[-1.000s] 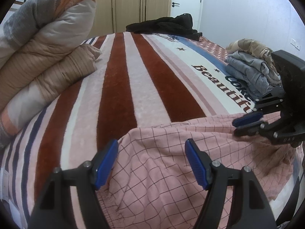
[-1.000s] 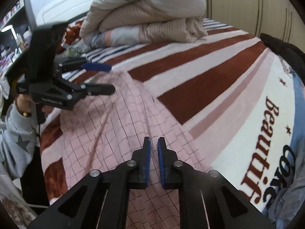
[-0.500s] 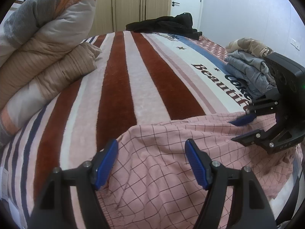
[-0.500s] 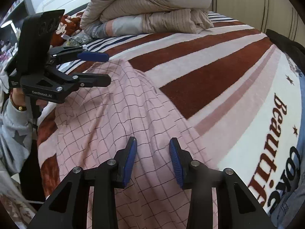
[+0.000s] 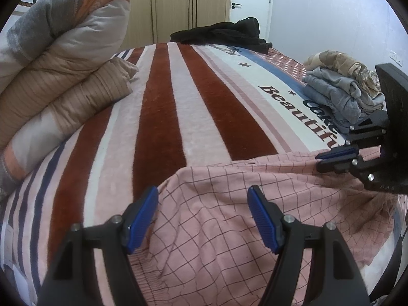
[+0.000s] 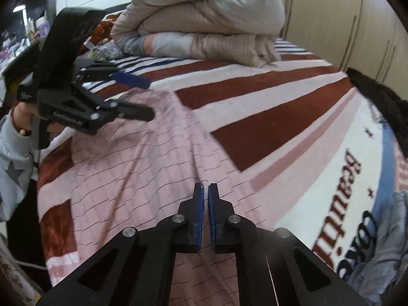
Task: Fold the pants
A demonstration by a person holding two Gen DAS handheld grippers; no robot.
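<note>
Two grippers over the pink checked pants (image 5: 229,219), which lie spread on the striped blanket (image 5: 163,117) at its near edge, beside the person.

Left gripper (image 5: 202,216): jaws spread wide, nothing between them, hovering over the pants' hem side. Blue fingertips (image 5: 144,215) straddle the fabric's edge where it meets the blanket. In the right wrist view the same left gripper (image 6: 139,97) shows its jaws apart above the pants, with white lettering on its black body too blurred to read.

Right gripper (image 6: 205,205): blue pads nearly together, only a narrow slit between. A raised ridge of pants cloth runs up to the tips, but I can't tell whether cloth is actually pinched. From the left wrist view the right gripper (image 5: 334,156) sits at the pants' far edge, jaws close together, low on the fabric.

Writing on the blanket: "Beautif…" (image 5: 301,114) and "Coke" partly readable, letters cut off by the folded jeans pile (image 5: 339,99) stacked on the blanket's blue stripe past the pants.

Open room: the wide red and white stripes beyond the pants are unoccupied up to the rolled duvet (image 5: 58,68) on one side and the black jacket (image 5: 221,33) at the blanket's far end. Wardrobe doors (image 5: 178,7) stand behind the blanket.
</note>
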